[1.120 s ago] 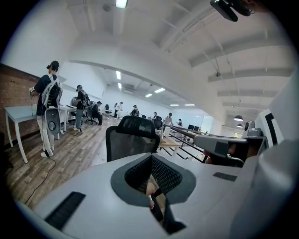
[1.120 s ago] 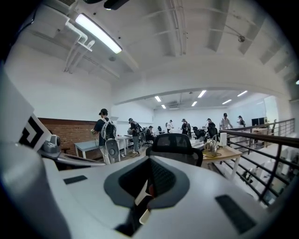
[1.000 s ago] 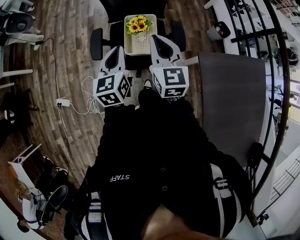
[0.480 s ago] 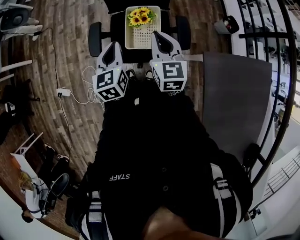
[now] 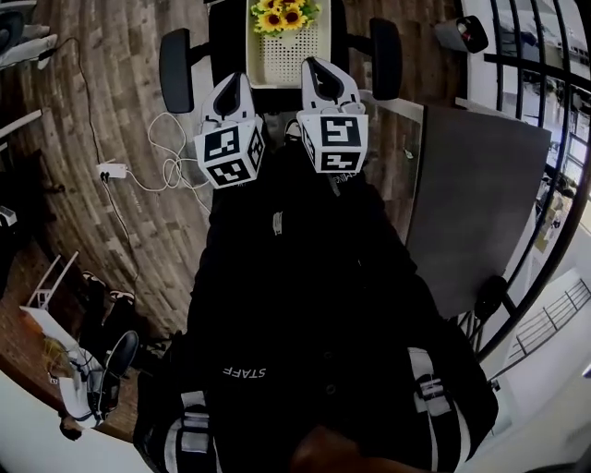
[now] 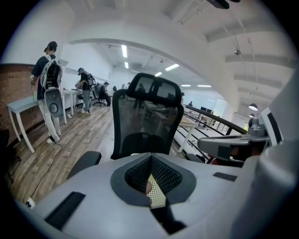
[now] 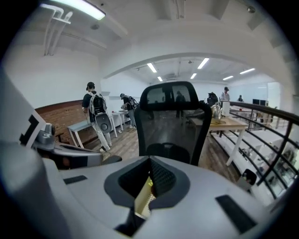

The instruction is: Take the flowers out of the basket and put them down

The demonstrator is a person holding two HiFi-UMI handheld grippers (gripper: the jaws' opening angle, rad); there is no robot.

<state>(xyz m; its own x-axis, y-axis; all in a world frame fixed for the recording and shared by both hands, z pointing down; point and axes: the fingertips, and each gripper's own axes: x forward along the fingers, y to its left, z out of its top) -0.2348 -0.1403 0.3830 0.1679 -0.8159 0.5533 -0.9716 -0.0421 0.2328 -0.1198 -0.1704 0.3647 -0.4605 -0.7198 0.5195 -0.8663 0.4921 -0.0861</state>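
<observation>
While I am steering from afar, the left gripper point(image 5: 233, 85) is hovering by the near left corner of the white basket point(image 5: 277, 60), jaws pressing together on nothing. The basket is sitting on the office chair point(image 5: 175, 69), with the flowers point(image 5: 284, 13) lying at its far end. The right gripper point(image 5: 320, 69) is hanging over its near right edge, jaws likewise closed and empty.

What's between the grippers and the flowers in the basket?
Nothing visible besides the basket itself. The flowers sit at its far end. The left gripper and right gripper, both shut, are by its near end, so only the basket's bare stretch separates them. The chair armrests flank it, off the path.
</observation>
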